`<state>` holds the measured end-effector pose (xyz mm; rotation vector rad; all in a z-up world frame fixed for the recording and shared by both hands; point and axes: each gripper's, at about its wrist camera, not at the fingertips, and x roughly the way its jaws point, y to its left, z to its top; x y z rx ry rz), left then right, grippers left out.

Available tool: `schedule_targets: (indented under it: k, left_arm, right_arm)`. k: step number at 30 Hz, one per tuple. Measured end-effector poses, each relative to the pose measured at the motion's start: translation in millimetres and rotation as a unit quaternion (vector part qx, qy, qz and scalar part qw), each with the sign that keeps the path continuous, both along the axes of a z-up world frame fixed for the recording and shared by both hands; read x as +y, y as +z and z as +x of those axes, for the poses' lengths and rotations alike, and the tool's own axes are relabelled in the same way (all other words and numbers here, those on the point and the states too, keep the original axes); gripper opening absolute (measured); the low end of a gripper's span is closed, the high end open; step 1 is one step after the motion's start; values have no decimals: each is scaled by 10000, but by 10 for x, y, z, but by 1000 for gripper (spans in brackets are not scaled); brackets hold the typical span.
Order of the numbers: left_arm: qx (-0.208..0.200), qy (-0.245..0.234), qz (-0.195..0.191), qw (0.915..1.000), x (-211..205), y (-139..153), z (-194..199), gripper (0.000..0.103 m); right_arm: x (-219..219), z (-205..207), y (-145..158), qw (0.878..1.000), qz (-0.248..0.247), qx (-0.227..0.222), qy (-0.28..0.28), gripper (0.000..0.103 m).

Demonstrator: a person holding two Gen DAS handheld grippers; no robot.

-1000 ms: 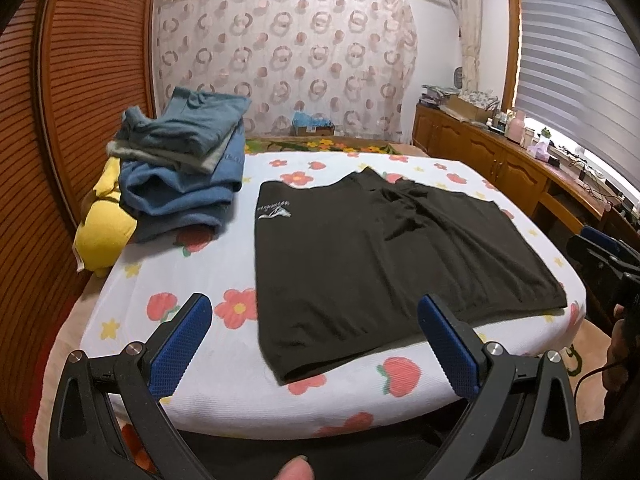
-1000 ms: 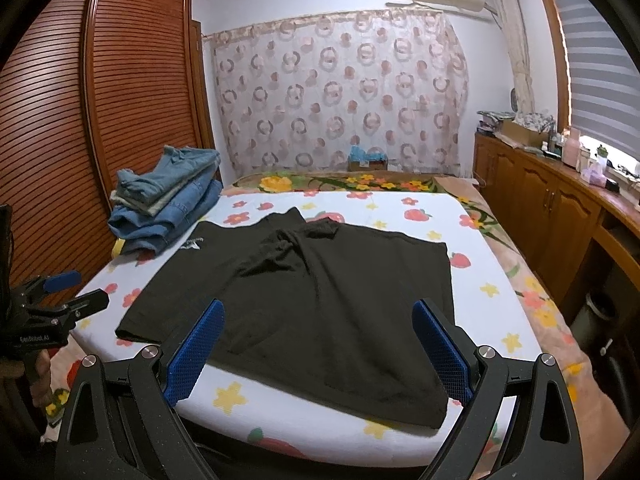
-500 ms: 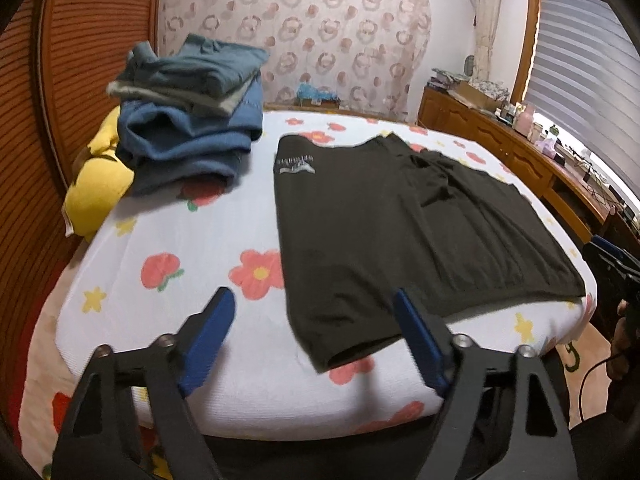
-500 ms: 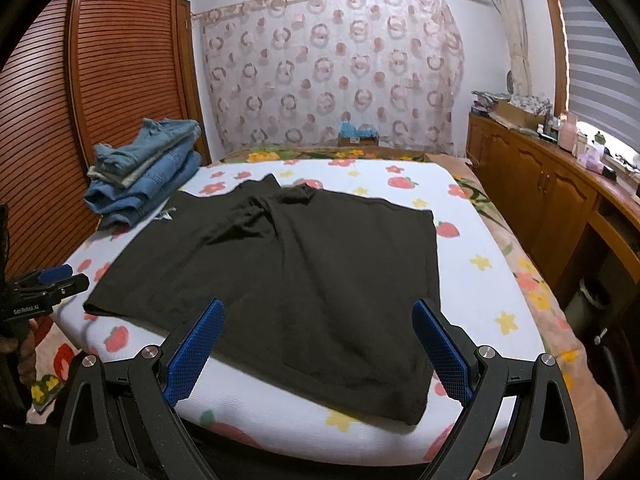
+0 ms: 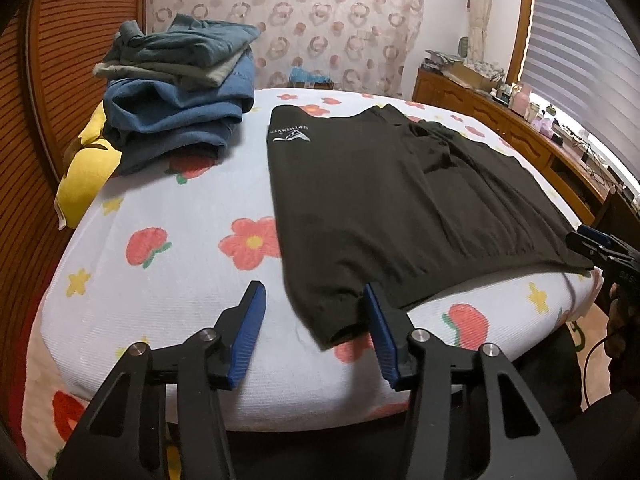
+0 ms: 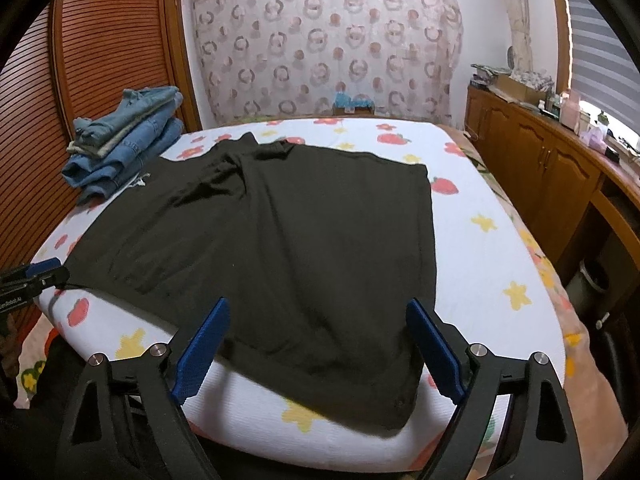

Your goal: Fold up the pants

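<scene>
Black pants (image 5: pixel 384 208) lie spread flat on the bed (image 5: pixel 168 280), whose white cover is printed with red flowers, strawberries and yellow stars. In the left wrist view the near left corner of the garment hangs close to the bed's front edge, and the left gripper (image 5: pixel 314 332) hovers right at that corner. Its blue-padded jaws have just been closing and now stand half spread, one on either side of the corner; the pads do not press the cloth. A small white logo (image 5: pixel 290 134) shows on the far left part of the pants. Farther back on the left sits a stack of folded jeans (image 5: pixel 176 96), with something yellow (image 5: pixel 86 168) just beside it at the bed's edge. At the right border the right gripper (image 5: pixel 600 246) appears beside the other near corner of the pants, held in a hand (image 5: pixel 622 320).

From the right wrist view, the pants (image 6: pixel 280 248) cover the middle of the bed (image 6: pixel 492 248), reaching its front edge. The right gripper (image 6: pixel 318 350) hovers over the near hem, its jaws spread wide and closing on nothing, the dark cloth lying beneath the gap. The left gripper (image 6: pixel 36 276) shows at the left border by the pants' corner. The jeans stack (image 6: pixel 124 140) rests at the far left, next to a wooden louvred door (image 6: pixel 104 60).
</scene>
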<state>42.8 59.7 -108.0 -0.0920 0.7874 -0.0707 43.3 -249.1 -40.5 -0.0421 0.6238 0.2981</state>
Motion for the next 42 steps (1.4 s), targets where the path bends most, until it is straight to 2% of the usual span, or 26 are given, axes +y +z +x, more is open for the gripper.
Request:
schedule_targets:
  k: [1, 4, 6, 7, 9, 13, 20, 27, 29, 42]
  left_arm:
    - [-6, -13, 15, 10000, -3, 1, 0, 49]
    - [-42, -123, -65, 9999, -11, 5, -6, 33]
    - [-78, -257, -267, 9993, -20, 4, -11, 17]
    - [-105, -263, -370, 9989, -10, 6, -15, 16]
    - [-145, -262, -331, 9990, -28, 26, -20, 10]
    - [-357, -372, -475, 9975, -51, 176, -38, 9]
    - [-584, -697, -381, 9951, -246, 413, 33, 7]
    - [-717, -1061, -451, 9907, -458, 609, 199, 6]
    - [-740, -1158, -443, 9895, -522, 653, 251, 6]
    - [-841, -1652, -516, 9813, -946, 867, 576, 6]
  right_arm:
    - [2, -25, 2, 10000, 1, 12, 6, 90]
    - [16, -69, -2, 10000, 24, 18, 45, 86]
    - [20, -88, -10, 10000, 27, 34, 84, 84]
    - [21, -98, -15, 9999, 25, 36, 98, 83]
    - [18, -123, -24, 9999, 17, 40, 111, 80]
    - [-3, -172, -31, 9999, 30, 61, 127, 73]
    - [-69, -225, -34, 9999, 33, 56, 126, 53]
    - [-100, -171, -12, 9998, 20, 70, 159, 45]
    - [-115, -100, 17, 9998, 32, 79, 175, 40]
    - [-176, -38, 109, 9998, 45, 71, 187, 35]
